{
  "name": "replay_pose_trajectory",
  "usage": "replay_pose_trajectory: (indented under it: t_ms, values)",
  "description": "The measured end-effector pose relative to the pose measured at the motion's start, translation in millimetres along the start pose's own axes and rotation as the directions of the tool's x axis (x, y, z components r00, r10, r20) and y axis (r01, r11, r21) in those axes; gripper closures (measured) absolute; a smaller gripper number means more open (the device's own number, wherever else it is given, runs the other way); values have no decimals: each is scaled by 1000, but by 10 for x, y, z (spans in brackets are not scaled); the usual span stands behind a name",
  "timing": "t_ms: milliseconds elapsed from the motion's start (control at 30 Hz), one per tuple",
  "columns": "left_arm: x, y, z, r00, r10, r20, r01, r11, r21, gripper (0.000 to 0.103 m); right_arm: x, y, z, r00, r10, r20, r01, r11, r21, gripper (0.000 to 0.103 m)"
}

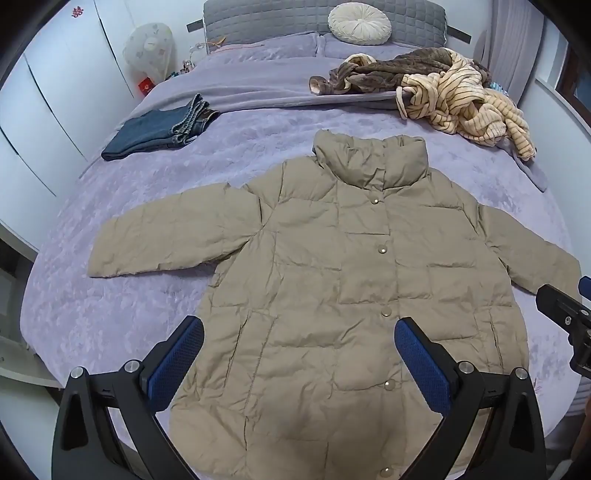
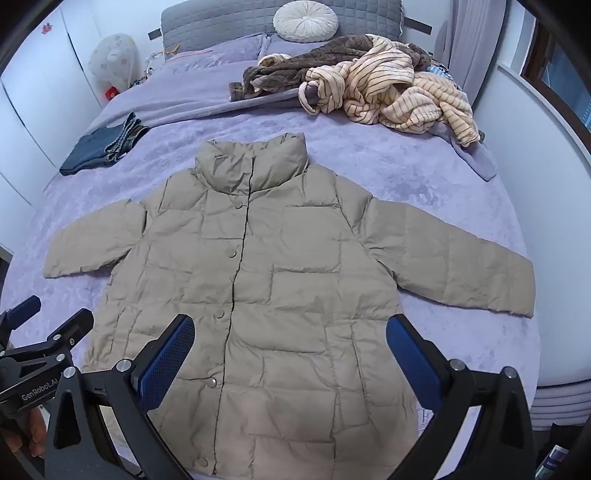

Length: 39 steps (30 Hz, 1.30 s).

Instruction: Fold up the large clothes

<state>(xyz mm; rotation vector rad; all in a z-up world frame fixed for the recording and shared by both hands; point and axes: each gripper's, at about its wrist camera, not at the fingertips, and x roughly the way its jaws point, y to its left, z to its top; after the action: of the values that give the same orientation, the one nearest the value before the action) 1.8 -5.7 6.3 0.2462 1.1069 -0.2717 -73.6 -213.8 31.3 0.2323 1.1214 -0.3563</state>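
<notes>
Left tongs [image 1: 299,336] spread as wide as they go, blue pads [image 1: 177,365] apart, nothing between them, hanging over the near half of the jacket. Right tongs [image 2: 290,334] the same: jaws wide, empty, poised above the jacket's lower front. From the left camera the right tongs show at the far right edge; from the right camera the left tongs sit low at the left, with fingers of a hand [image 2: 35,439] wrapped beneath.

Now across the bed [image 1: 110,314], left to right. Far left, a folded pair of jeans [image 1: 159,127] lies on the purple cover, well apart from the jacket. In the middle, the beige puffer jacket [image 1: 332,277] is laid out flat, front up, snaps closed, collar pointing to the headboard [image 1: 277,18], both sleeves stretched out to the sides. Beyond it, a round cream cushion [image 1: 359,23] leans against the headboard. Far right, a heap of clothes: a brown fleece piece [image 1: 388,72] tangled with a cream striped one [image 1: 465,99].
</notes>
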Motion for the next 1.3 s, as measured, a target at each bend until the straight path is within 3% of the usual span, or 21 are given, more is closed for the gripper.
replay_pose_trajectory:
  t_ms: [1300]
  values:
    - [-36, 86, -36, 1000, 20, -12, -21, 1000, -22, 0, -9, 36, 2, 1000, -3, 0, 3, 1000, -4, 0]
